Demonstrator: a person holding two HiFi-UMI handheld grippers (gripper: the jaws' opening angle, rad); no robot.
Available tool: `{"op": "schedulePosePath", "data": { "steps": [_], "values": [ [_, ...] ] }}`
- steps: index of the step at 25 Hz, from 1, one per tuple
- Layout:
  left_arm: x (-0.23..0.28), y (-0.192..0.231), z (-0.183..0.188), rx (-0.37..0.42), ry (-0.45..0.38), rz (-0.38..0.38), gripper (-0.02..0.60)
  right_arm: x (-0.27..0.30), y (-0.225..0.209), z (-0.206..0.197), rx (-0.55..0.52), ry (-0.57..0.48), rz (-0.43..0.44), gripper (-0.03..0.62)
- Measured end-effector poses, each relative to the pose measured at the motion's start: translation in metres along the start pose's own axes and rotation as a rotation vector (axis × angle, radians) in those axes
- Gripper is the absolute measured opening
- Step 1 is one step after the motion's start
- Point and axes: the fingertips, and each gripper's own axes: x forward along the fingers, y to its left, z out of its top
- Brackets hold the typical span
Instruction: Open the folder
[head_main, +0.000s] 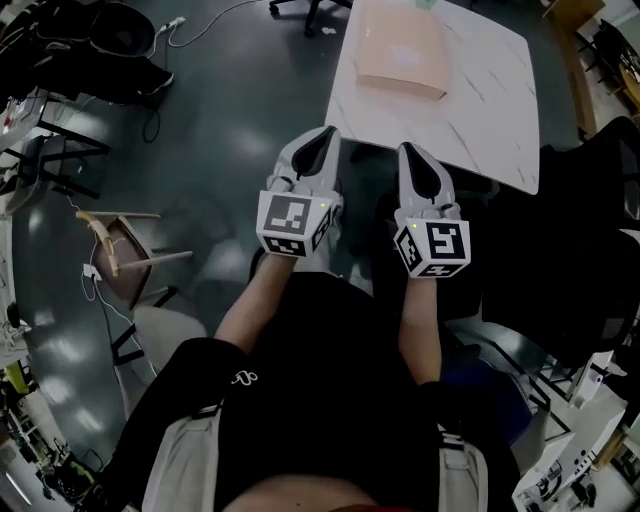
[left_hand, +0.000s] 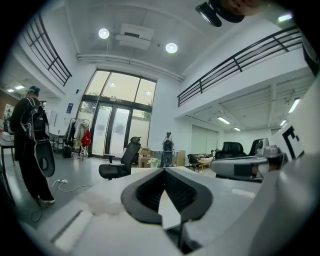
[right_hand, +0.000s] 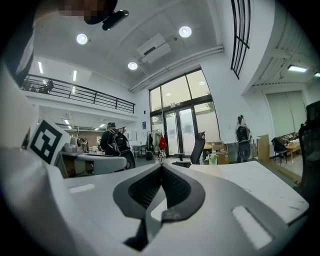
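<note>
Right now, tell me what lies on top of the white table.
A tan folder lies closed and flat on the white table, toward its far side. Whatever is under or inside the folder is covered.

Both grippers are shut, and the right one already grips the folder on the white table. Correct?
No. The right gripper is shut but empty: the head view shows it short of the folder, which lies untouched farther back on the white table. The left gripper is shut too.
</note>
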Motion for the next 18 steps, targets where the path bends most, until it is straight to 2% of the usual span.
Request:
{"op": "schedulePosePath", "data": {
  "steps": [9, 14, 18],
  "values": [
    [0.117, 0.058, 0.015, -0.040, 0.007, -0.064, 0.000, 0.089, -0.073, 0.019, -0.056, 0.056, -0.101, -0.009],
    [0.153, 0.086, 0.022, -0.056, 0.018, -0.085, 0.000, 0.137, -0.084, 0.031, -0.083, 0.070, -0.096, -0.009],
    [0.171, 0.097, 0.011, -0.084, 0.040, -0.087, 0.000, 0.156, -0.088, 0.026, -0.106, 0.101, -0.086, 0.002]
  ]
}}
